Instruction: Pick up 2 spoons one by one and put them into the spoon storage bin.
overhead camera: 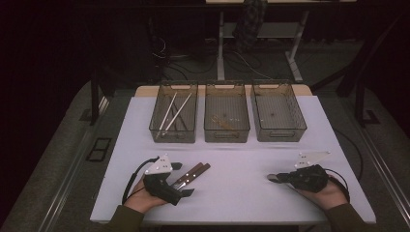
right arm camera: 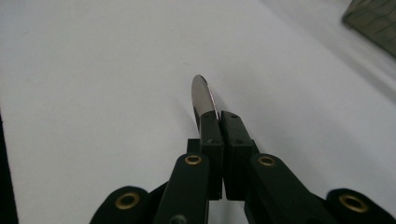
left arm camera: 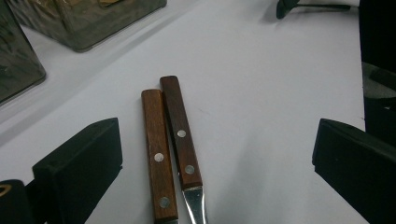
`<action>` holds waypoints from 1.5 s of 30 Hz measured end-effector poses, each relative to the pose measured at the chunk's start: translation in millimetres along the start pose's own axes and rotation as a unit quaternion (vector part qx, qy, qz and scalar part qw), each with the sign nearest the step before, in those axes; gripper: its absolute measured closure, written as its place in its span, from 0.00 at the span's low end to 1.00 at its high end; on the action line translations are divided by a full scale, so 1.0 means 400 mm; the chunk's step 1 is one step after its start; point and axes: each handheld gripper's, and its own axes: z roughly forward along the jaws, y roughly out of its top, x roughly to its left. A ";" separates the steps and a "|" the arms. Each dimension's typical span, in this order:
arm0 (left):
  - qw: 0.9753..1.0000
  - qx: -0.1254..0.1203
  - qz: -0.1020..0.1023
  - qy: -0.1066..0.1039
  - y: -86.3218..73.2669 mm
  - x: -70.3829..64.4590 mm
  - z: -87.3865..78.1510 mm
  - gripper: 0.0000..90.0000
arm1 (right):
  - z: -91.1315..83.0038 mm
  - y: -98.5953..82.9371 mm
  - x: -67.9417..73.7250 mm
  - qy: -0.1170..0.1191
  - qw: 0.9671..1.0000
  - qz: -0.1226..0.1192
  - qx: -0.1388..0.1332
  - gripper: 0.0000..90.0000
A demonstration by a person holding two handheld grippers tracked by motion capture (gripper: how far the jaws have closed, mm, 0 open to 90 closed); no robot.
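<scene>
Jaws: left gripper (left arm camera: 212, 172) spread wide; right gripper (right arm camera: 219, 126) clamped on one metal blade (right arm camera: 203, 95), its handle hidden. Wooden-handled knives (left arm camera: 170, 149): two, side by side at lower centre between the left jaws, blades cut off. Mesh bins (overhead camera: 226, 117): three, upper centre; contents indistinct.

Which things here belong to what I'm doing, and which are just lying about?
In the job: left gripper, open around two knives; right gripper, shut on a metal utensil; probably the three bins.
Lying about: rods in the left bin; floor cables.
</scene>
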 end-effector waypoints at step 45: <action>1.000 -0.002 0.000 -0.007 -0.001 0.002 0.002 0.00 | -0.004 0.193 -0.076 -0.057 0.993 0.039 -0.101 0.98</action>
